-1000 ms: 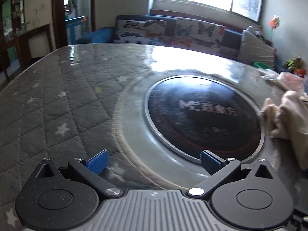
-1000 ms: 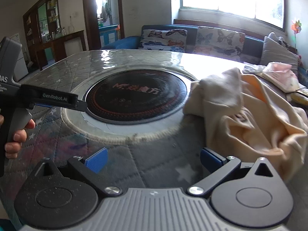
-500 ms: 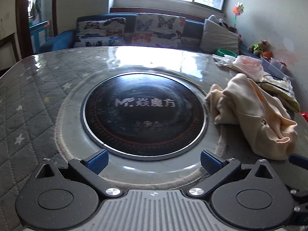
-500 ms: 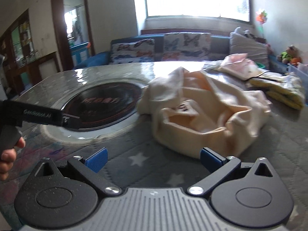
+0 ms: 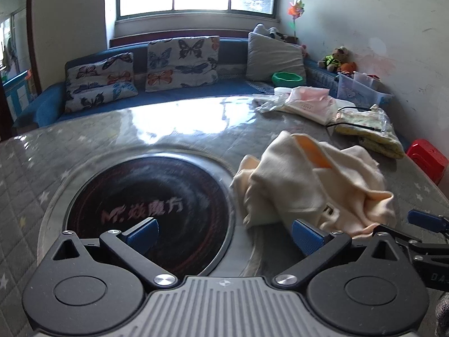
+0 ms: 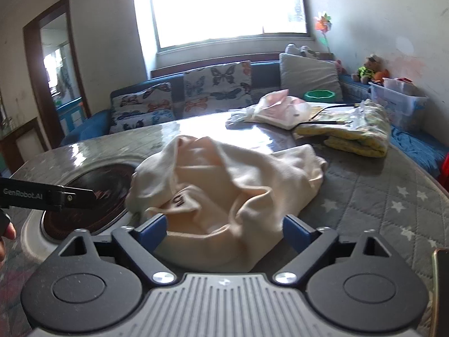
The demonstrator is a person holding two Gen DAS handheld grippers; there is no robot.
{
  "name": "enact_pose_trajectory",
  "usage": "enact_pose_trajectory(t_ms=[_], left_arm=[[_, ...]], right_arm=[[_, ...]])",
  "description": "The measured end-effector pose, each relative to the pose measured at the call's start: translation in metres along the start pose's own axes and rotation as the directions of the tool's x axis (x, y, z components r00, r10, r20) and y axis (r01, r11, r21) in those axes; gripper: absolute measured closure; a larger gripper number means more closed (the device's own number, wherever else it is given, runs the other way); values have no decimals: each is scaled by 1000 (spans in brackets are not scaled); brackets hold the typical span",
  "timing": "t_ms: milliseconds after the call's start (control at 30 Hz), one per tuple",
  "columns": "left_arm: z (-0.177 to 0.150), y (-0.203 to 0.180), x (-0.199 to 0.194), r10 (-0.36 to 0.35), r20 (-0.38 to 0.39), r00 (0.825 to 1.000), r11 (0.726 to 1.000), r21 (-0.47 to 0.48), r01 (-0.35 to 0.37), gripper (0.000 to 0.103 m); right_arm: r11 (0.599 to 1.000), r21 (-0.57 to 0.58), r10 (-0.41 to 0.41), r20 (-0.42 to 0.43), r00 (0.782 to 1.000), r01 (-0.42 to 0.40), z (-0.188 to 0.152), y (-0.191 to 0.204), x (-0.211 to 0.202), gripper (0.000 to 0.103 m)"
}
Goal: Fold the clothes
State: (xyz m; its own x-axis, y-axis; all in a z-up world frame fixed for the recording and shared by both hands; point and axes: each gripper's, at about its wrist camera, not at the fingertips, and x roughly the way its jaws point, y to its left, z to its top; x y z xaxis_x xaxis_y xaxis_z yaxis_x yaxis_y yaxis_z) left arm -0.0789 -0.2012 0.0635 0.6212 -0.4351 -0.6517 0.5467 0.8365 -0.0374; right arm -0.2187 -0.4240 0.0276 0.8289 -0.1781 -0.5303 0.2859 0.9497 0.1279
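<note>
A crumpled cream garment [image 5: 314, 185] lies on the grey quilted table [image 5: 25, 174], right of a black round plate [image 5: 148, 205]. My left gripper [image 5: 224, 233] is open over the plate's near right rim with nothing between its fingers; the garment's left edge lies just beyond its right finger. In the right wrist view the garment [image 6: 233, 179] fills the middle, and its near fold lies between the fingers of my right gripper [image 6: 224, 230]. Those jaws are closing, and the blue pads are not seen pressing on the cloth.
Folded pink clothes [image 5: 306, 102] and a yellow bundle in clear plastic [image 5: 364, 129] lie at the table's far right. A red stool [image 5: 426, 160] stands beyond the right edge. A blue sofa with butterfly cushions [image 5: 182, 61] runs behind the table.
Both views have swung right toward the cream garment. My right gripper came up to its near fold, which now lies between the fingers, and its jaws have narrowed a little.
</note>
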Motion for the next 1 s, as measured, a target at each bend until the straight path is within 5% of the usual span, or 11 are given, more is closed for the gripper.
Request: enact_pose_trajectory(t_ms=[767,833,1000], left_arm=[[63,-63,69,-4,-65,998,991,132,13,0],[62,-64,76,17,-79,997,990,141,-6,2],[56,-57,81,-6,-102,995,988,152,22,34]], right_arm=[[998,2,-61,-48,997,62,23,-24,48,69],[998,7,-62,-48,997,62,23,-26,49,79],[997,37,-68,-26,997,69,21,-34,42,95]])
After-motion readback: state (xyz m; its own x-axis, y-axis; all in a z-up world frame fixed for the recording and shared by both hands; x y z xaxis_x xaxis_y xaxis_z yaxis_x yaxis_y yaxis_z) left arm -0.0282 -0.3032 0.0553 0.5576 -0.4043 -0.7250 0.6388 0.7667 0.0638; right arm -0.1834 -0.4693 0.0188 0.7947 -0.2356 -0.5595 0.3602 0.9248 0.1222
